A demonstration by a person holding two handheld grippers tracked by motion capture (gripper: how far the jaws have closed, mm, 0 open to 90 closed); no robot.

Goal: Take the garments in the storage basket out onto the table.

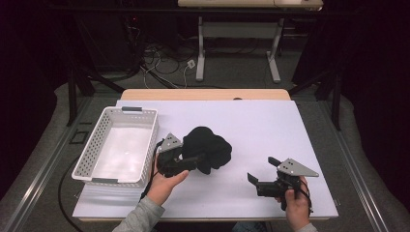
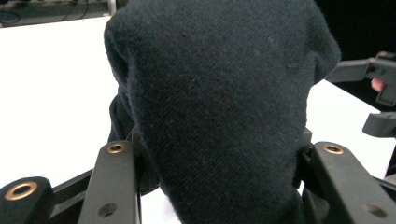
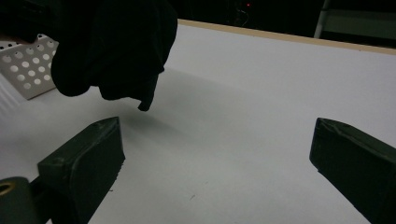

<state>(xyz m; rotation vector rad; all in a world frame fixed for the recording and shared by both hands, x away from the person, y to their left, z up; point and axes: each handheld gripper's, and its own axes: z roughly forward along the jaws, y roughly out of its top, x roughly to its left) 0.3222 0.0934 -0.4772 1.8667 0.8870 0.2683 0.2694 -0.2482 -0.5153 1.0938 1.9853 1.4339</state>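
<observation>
Black cloth (image 2: pixel 219 116) bulged between the jaws of the left gripper (image 1: pixel 193 162), which were clamped on it with almost no gap left, the fabric bunched and rising straight up from the pinch. In the left gripper view the wad swelled well above the pads and hid most of what lay beyond them. The grip sat low on the bundle, apparently so the whole soft mass could be carried in one piece rather than dragged. Seen from the right gripper view, the cloth (image 3: pixel 112 51) hung clear of the white tabletop (image 3: pixel 261 107), a loose corner dangling below it and a faint shadow under that.

Just beside the clamped jaws, on the side away from the other hand, stood a white perforated basket (image 1: pixel 99 133), empty, its long wall close to the left hand (image 1: pixel 164 186). That closeness suggested the cloth was being brought toward it, though the bundle was not yet over its rim.

The right gripper (image 1: pixel 260 180) waited well apart from the cloth, near the table's front edge, its jaws spread wide with nothing between them and only bare tabletop in the gap. It pointed toward the cloth, seemingly kept ready to help with a trailing end. The right hand (image 1: pixel 296 205) held it low over the surface.
</observation>
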